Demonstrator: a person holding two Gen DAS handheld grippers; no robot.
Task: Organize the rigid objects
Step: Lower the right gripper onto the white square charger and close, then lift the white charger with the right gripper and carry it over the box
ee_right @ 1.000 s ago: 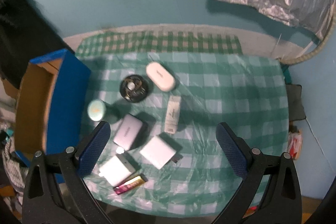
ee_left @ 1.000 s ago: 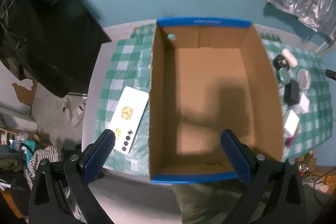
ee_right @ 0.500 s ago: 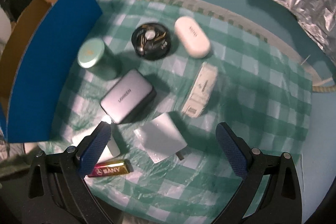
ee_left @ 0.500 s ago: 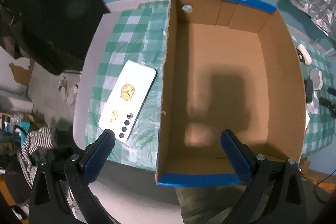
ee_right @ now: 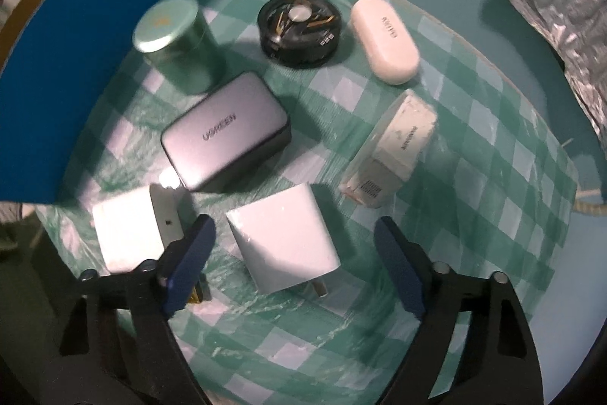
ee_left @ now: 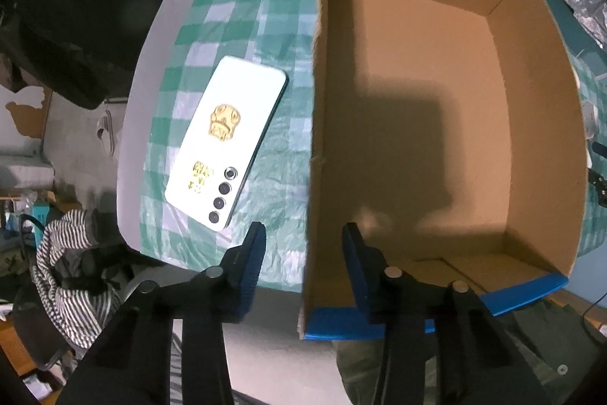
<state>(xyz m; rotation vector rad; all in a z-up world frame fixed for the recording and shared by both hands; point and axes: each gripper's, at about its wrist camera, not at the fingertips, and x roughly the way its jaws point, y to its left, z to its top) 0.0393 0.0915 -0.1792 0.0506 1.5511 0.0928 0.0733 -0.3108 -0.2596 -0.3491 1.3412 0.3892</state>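
the left gripper (ee_left: 303, 245) has just been closing its jaws; they stand narrow astride the near left wall of the cardboard box (ee_left: 316, 101), not pressing it yet. the right gripper (ee_right: 294, 249) jaws, wide but also just closing, flank the white charger (ee_right: 282, 240) on the bench (ee_right: 474, 215). the step seems to be steadying the box and taking the first object; next, both must close fully. the box is empty. a phone (ee_left: 227, 143) lies beside it.
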